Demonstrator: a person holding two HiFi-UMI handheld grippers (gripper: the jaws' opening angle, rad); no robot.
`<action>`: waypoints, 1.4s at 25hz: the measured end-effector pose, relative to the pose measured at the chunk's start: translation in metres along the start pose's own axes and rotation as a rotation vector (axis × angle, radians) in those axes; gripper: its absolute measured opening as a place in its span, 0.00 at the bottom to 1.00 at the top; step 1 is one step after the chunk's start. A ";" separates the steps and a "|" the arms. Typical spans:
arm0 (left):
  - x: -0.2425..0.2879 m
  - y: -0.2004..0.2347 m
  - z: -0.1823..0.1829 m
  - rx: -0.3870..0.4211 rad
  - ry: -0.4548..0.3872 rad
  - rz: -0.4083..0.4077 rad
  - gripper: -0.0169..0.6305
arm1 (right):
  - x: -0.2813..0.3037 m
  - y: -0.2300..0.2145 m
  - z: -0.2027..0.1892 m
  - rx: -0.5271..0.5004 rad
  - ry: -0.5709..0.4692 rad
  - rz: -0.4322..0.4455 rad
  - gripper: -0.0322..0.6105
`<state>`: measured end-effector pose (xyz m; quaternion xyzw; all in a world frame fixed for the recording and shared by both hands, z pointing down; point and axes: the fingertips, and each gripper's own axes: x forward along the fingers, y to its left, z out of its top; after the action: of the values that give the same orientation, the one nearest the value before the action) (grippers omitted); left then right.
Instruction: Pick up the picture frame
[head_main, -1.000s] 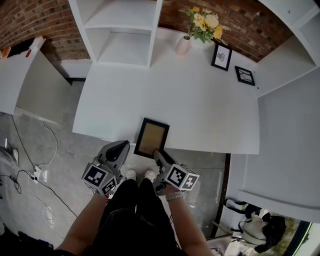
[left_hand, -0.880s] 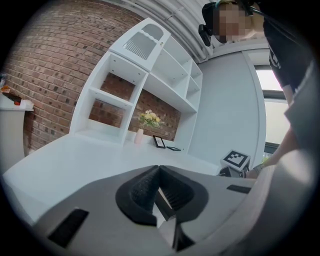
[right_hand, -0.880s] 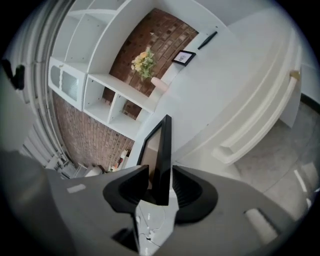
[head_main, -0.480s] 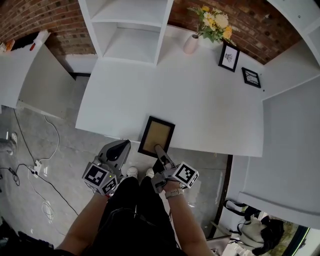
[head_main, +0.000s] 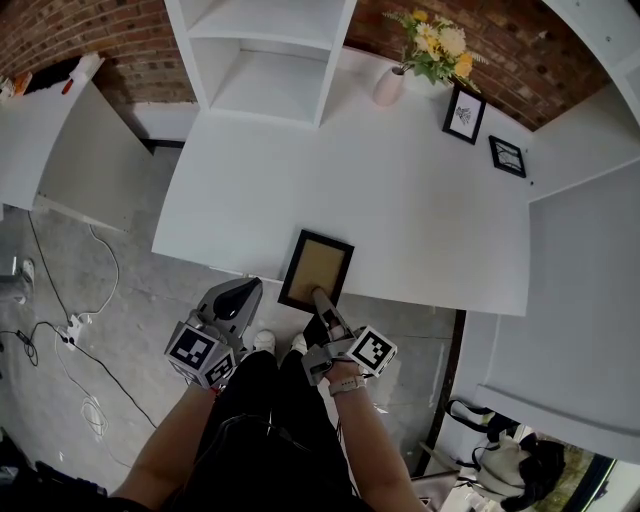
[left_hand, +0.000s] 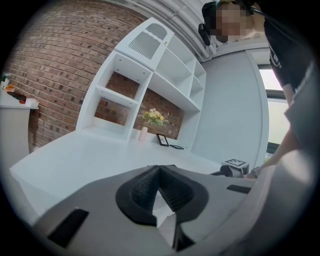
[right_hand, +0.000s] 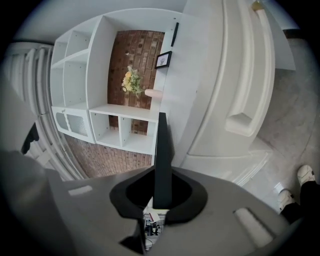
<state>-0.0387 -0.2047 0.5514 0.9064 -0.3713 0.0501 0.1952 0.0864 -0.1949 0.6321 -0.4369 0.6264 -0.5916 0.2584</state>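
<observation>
The picture frame (head_main: 316, 268), black-rimmed with a tan face, lies flat at the front edge of the white table (head_main: 400, 190) and overhangs it slightly. My right gripper (head_main: 322, 298) reaches it from below the edge, turned on its side. Its jaws have just been closing, and they now clamp the frame's near rim. In the right gripper view the frame (right_hand: 162, 145) shows edge-on as a dark slab held between the pads of the right gripper (right_hand: 162, 175). My left gripper (head_main: 245, 290) hovers left of the frame, off the table. Its jaws (left_hand: 159, 172) are shut on nothing.
A white shelf unit (head_main: 265, 60) stands at the table's back left. A vase of flowers (head_main: 390, 85) and two small framed pictures (head_main: 464, 112) (head_main: 508, 155) sit at the back right. Cables (head_main: 60, 330) lie on the floor at left. The person's shoes (head_main: 262, 344) are under the table edge.
The right gripper has rolled onto its side and its jaws have closed on the frame's near rim. The left gripper has kept still.
</observation>
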 end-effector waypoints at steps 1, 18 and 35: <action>0.000 0.000 0.002 0.001 -0.001 0.001 0.00 | 0.000 0.003 0.001 -0.003 -0.004 0.014 0.10; 0.017 -0.005 0.011 0.007 -0.024 -0.004 0.00 | -0.021 0.037 0.052 -0.260 -0.059 -0.052 0.07; 0.028 -0.006 0.046 0.032 -0.085 -0.003 0.00 | -0.040 0.067 0.093 -0.760 -0.069 -0.267 0.07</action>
<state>-0.0169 -0.2377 0.5142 0.9112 -0.3771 0.0174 0.1651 0.1680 -0.2139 0.5441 -0.5983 0.7292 -0.3314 0.0203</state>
